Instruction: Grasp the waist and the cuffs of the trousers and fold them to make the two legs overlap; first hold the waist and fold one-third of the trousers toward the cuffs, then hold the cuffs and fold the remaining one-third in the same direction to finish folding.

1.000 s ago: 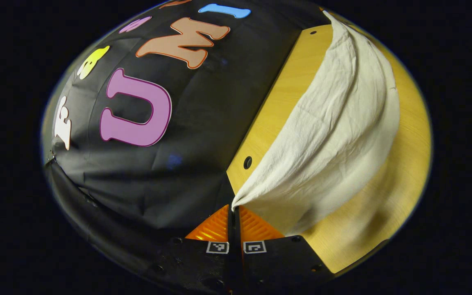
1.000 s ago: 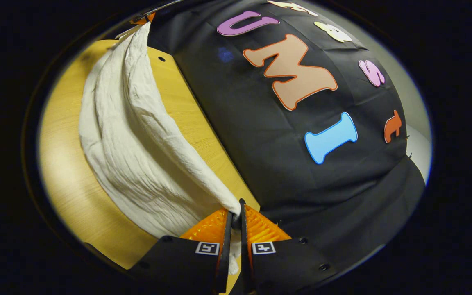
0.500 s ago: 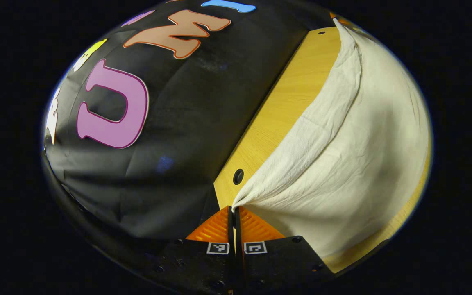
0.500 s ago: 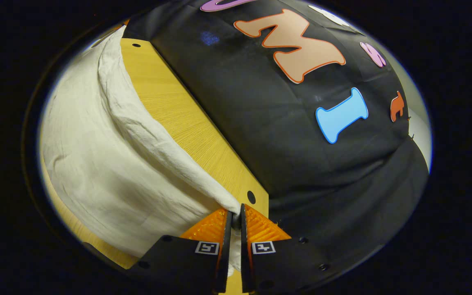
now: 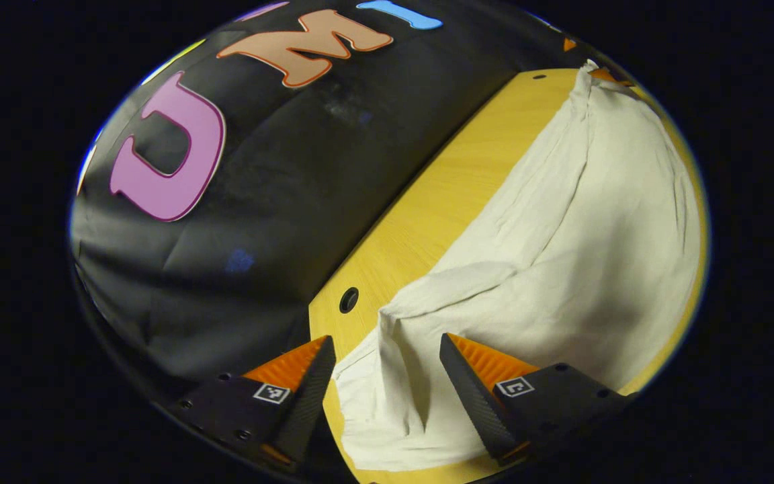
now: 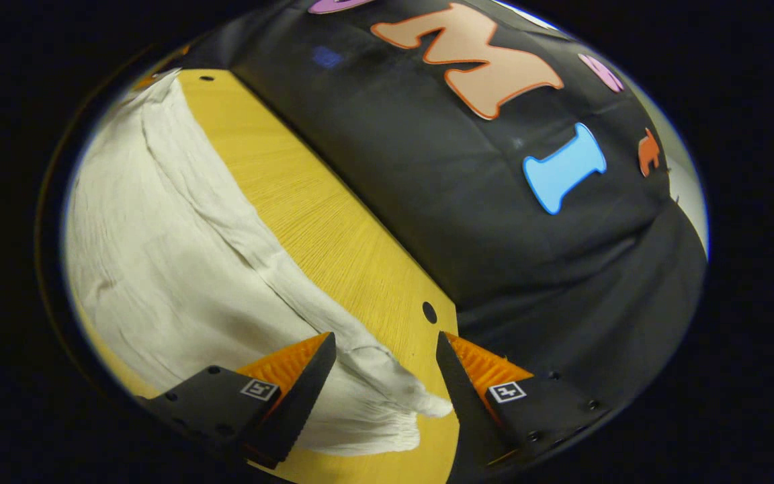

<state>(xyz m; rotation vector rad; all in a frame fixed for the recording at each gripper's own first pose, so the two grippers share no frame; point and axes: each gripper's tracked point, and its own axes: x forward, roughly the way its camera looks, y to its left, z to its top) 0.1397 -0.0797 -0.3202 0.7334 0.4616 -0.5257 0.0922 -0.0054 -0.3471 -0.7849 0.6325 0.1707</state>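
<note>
Cream trousers [image 5: 582, 242] lie spread on the wooden table [image 5: 441, 202]. In the left gripper view, my left gripper [image 5: 383, 353] stands open, and one crumpled end of the cloth rests loose between its fingers. The same trousers [image 6: 158, 255] stretch away to the left in the right gripper view. There my right gripper [image 6: 385, 349] is open too, over a bunched corner of the cloth [image 6: 394, 396] that lies on the table untouched by either finger. The far end of the trousers reaches the other gripper [image 5: 605, 72] at the top right of the left gripper view.
The table's far edge [image 6: 333, 161] runs along the black cloth wall. Small round holes [image 5: 349, 300] [image 6: 429, 312] sit in the tabletop near each gripper. Bare wood lies between the trousers and that edge.
Both grippers have come down to the table and opened, letting go of the trouser ends they held pinched. The cloth has dropped flat onto the wood.
</note>
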